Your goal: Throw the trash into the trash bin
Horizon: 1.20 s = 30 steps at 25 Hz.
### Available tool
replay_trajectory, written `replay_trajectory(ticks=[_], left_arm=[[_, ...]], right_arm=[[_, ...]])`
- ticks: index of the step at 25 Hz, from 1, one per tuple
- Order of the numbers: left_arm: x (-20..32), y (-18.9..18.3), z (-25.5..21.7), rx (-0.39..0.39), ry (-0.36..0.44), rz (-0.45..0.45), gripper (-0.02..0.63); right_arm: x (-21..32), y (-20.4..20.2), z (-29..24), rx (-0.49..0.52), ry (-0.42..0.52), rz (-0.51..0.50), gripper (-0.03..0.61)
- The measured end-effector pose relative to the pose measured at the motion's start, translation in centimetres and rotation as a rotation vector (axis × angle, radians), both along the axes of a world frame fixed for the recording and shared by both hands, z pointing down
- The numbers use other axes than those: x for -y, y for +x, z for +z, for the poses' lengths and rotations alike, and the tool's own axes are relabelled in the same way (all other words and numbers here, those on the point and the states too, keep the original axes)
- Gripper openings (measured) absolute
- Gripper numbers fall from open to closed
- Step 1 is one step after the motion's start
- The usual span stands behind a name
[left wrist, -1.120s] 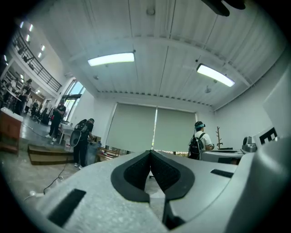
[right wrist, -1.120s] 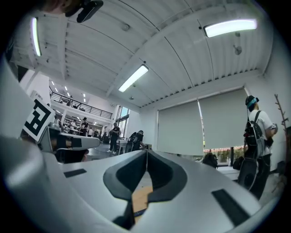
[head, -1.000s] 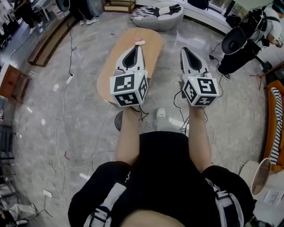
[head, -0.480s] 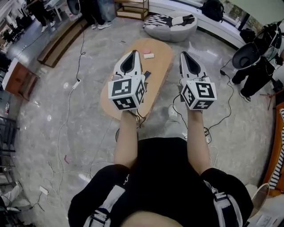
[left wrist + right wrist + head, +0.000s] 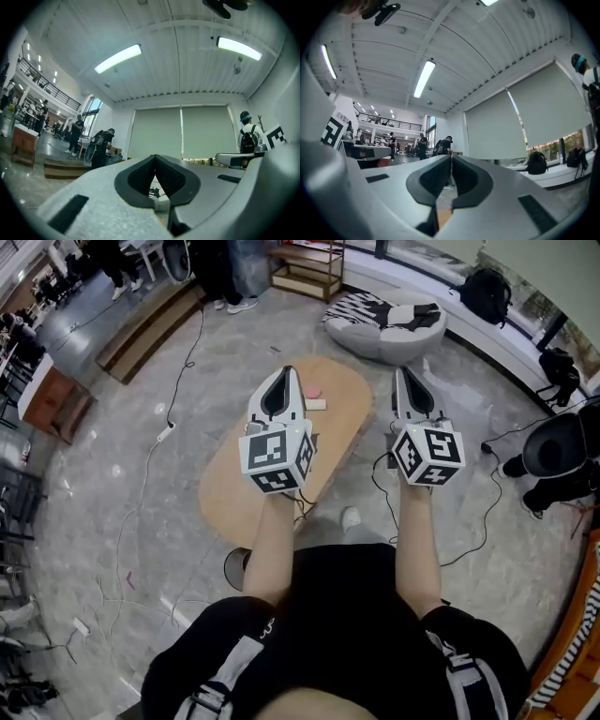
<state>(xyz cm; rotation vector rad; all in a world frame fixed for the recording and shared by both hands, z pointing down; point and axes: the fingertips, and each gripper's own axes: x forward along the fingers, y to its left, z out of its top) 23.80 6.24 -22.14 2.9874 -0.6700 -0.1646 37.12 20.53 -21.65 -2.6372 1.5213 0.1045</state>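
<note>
Lying nr left tool [image 5: 286, 372] — pink trash [image 5: 312, 390]; right tool [image 5: 404, 372], left both closed, empty.

The left gripper [image 5: 286, 373] hid the middle of the oval wooden table [image 5: 234, 493]. At the table's one o'clock end, a pink object [image 5: 312, 392] and a pale flat piece [image 5: 316, 405] were too small to identify. At the table's six o'clock, a dark round thing [image 5: 234, 565] sat partly behind the person's left forearm [image 5: 274, 545]. The frame's three o'clock edge cut off a black chair [image 5: 562, 451], its four o'clock edge an orange striped item [image 5: 574, 652], and its twelve o'clock edge the standing people [image 5: 225, 273] above the legs.
</note>
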Motion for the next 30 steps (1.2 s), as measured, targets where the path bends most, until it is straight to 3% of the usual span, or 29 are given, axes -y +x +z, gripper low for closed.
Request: replay_trajectory(ticks=[7, 11, 20, 26, 30], left_arm=[[1.7, 8.3, 2.2, 0.029, -0.074, -0.105, 0.002], [4.0, 8.7, 5.6, 0.062, -0.116, -0.195, 0.002], [10.6, -4.1, 17.6, 0.253, -0.332, -0.531, 0.002], [12.4, -6.7, 25.5, 0.326, -0.404, -0.561, 0.002], [12.0, -7.1, 31.5, 0.338, -0.494, -0.556, 0.002]], right_arm=[[3.5, 9.5, 1.5, 0.050, -0.041, -0.146, 0.012], [7.0, 11.9, 5.1, 0.104, -0.076, -0.221, 0.012], [18.3, 2.7, 15.6, 0.188, -0.214, -0.530, 0.012], [21.1, -0.6, 24.7, 0.246, -0.324, -0.580, 0.012], [21.3, -2.4, 30.5, 0.261, -0.425, -0.616, 0.012]])
